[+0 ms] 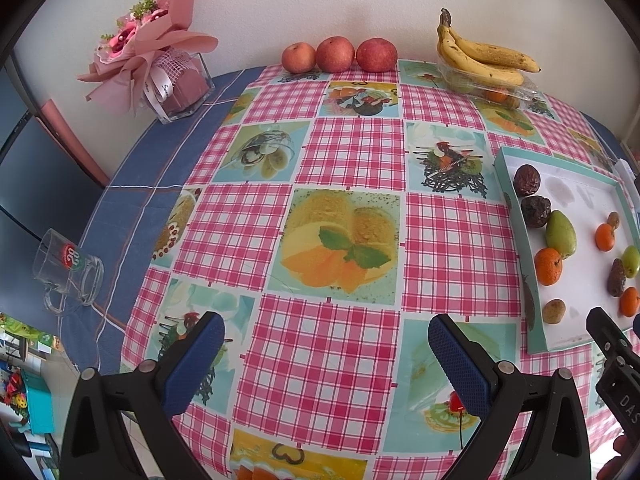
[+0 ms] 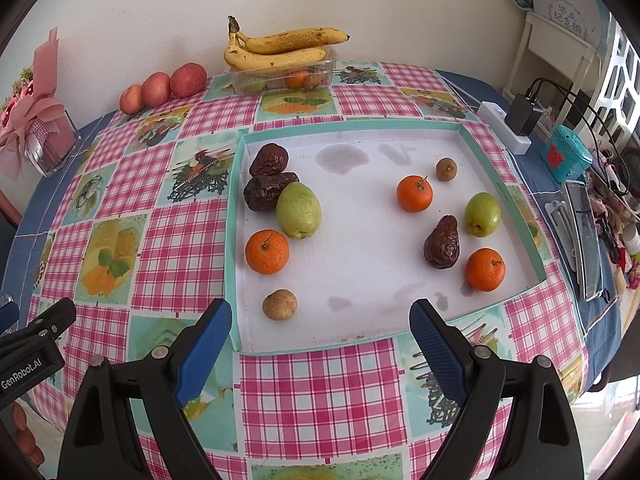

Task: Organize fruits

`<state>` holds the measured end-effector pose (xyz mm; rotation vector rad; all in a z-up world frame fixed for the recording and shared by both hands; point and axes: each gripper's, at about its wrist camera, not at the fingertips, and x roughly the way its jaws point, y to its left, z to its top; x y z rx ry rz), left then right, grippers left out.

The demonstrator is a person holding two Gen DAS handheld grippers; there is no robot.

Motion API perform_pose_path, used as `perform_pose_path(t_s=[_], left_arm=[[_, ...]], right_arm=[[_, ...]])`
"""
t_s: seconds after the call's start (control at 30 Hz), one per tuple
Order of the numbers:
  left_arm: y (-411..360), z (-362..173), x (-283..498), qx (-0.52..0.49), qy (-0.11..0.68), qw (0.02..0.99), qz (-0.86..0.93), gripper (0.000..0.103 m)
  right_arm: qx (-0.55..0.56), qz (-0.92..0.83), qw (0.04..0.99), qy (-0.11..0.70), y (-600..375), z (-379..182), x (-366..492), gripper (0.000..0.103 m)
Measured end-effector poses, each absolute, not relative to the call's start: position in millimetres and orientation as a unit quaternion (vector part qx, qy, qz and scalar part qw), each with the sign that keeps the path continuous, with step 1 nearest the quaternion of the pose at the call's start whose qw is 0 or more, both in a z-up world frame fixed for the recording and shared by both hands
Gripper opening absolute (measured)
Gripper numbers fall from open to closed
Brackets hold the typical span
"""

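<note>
Hovering with both tools spread and empty: your right tool (image 2: pixel 320 328) sits at the near rim of the shallow white teal-edged tray (image 2: pixel 502 196). Small round brown fruit (image 2: pixel 279 304) lies just ahead, slightly left, nearest. Left tool (image 1: pixel 326 340) is over bare checked worktop (image 1: pixel 352 152), tray off to its right. Far back, yellow bananas (image 2: pixel 280 50).
</note>
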<state>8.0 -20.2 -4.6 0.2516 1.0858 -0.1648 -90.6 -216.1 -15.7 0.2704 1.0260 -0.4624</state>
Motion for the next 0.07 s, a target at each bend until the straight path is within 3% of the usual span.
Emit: perform_pose_path(t_s=[0.07], left_arm=[[-21.2,-4.4,7.9,0.121,0.514,0.845,-0.079,0.103]], right_arm=[[0.128,-0.218,0.837,0.485,-216.3,-15.6,-90.3,0.091]])
